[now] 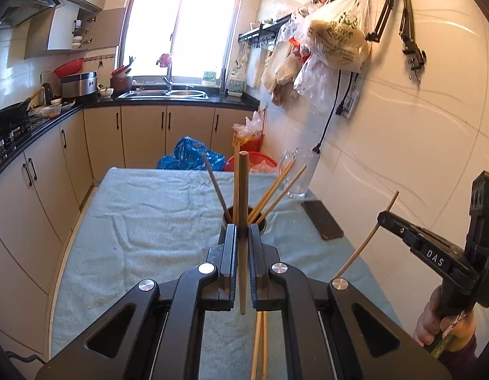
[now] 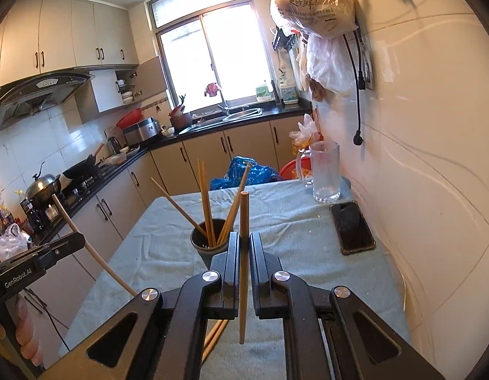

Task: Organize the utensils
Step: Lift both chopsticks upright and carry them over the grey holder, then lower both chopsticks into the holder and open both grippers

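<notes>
— Kitchen's bright today, window (image 1: pixel 181 28) blowing out behind the sink (image 1: pixel 163 94). What's on the table (image 1: pixel 143 215)?

— Pale green towel over it, and on that a dark cup (image 2: pixel 209 243) with several chopsticks (image 2: pixel 206 202) standing fanned out in it. By the right wall I see a glass mug (image 2: pixel 323 171) and, nearer me, a dark phone (image 2: pixel 352 228) lying flat.

— And your left gripper (image 1: pixel 243 231)?

— Pressed together on one chopstick (image 1: pixel 243 190). It stands nearly upright between the pads; its top rises above the fingertips and its lower end hangs clear below the jaws. From that camera the cup sits just behind the fingertips.

— Right gripper (image 2: pixel 244 237)?

— Same story: pinching a second chopstick (image 2: pixel 244 221), upright, with its tip poking out below the jaws over the towel. The cup is just ahead and a little left of the fingers.

— Anything left on the towel?

— I see two more sticks (image 1: pixel 259 345) lying under the left gripper, partly hidden by its frame. Under the right gripper there's a pair too, but I can't tell whether they're the same ones.

— Can each camera see the other gripper?

— Yes. The left view catches the right one at its edge with the stick crossing its fingertips and a hand (image 1: pixel 431 319) around the handle.
</notes>
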### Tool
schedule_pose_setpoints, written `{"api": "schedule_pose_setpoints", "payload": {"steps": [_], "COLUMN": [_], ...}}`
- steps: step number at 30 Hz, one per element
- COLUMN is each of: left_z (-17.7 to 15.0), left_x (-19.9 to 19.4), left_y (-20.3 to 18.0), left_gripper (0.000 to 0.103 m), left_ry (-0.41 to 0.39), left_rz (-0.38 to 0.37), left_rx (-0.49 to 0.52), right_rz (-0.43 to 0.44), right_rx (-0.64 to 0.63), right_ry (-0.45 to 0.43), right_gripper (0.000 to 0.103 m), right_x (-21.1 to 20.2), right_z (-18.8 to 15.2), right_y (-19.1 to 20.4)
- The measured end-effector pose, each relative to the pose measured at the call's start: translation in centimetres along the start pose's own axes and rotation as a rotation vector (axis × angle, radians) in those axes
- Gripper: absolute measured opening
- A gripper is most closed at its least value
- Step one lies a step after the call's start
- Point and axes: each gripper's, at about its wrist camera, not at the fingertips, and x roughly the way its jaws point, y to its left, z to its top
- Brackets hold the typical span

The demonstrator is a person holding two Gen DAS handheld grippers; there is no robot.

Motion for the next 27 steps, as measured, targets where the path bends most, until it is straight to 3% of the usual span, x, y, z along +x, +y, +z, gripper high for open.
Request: {"api": "schedule_pose_setpoints", "payload": {"steps": [14, 19, 27], "left_z": [7.6, 9.4, 10.2], "left_x": [3.0, 6.2, 11.7], "left_y": [-0.7, -1.1, -0.5], "left_gripper": [0.006, 0.006, 0.006], "left_ry": [-0.129, -0.145, -0.117], "left_rz": [-0.011, 0.021, 0.041], "left_rx": [-0.072, -0.058, -0.059], "right_rz": [0.067, 0.067, 0.054], "right_rx": [0.025, 0.059, 0.098], "right_ry": [-0.122, -0.166, -0.152], "right_gripper": [0.007, 0.007, 0.007], "right_x": [2.4, 4.9, 10.3], "right_z": [6.8, 8.9, 9.6], "right_y": [1.7, 1.7, 0.7]}}
